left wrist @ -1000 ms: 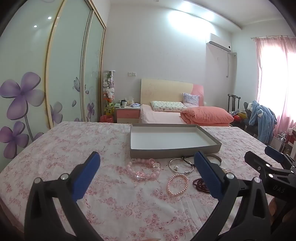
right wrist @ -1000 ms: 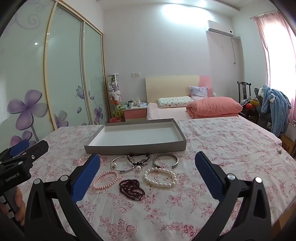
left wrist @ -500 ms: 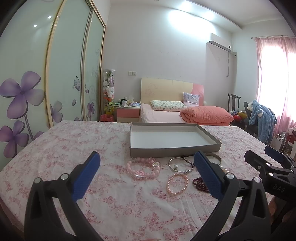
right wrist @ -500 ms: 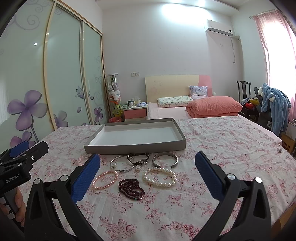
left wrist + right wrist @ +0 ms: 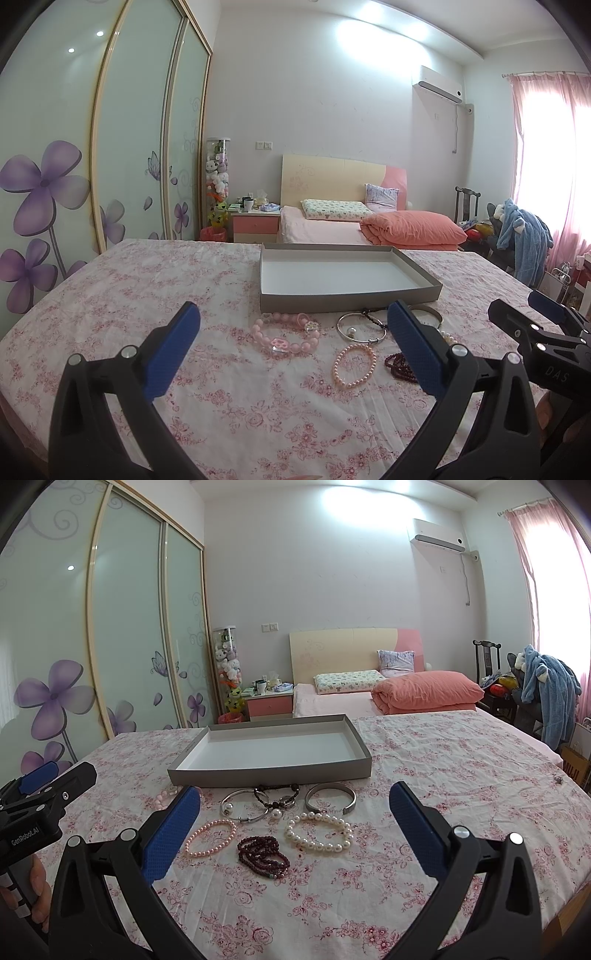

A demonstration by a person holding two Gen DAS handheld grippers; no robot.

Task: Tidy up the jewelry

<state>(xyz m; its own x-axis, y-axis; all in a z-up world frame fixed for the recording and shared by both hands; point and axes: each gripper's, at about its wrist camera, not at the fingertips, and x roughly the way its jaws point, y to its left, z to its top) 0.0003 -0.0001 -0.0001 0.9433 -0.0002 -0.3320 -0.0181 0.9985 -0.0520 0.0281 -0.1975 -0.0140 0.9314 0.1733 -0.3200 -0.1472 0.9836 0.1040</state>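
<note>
Bracelets wait before the empty tray

Both grippers, left gripper [image 5: 293,345] and right gripper [image 5: 295,825], hover with jaws spread, holding nothing; bracelets [image 5: 319,830] lie on the flowered cloth [image 5: 443,775] just beside the grey tray [image 5: 269,771], probably for short moves.

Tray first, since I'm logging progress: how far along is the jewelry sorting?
Nothing done: the tray holds nothing. Nothing in hand: left gripper and right gripper are open. Left: every bracelet, including pearls, dark beads and cuff, lies on the cloth.
</note>
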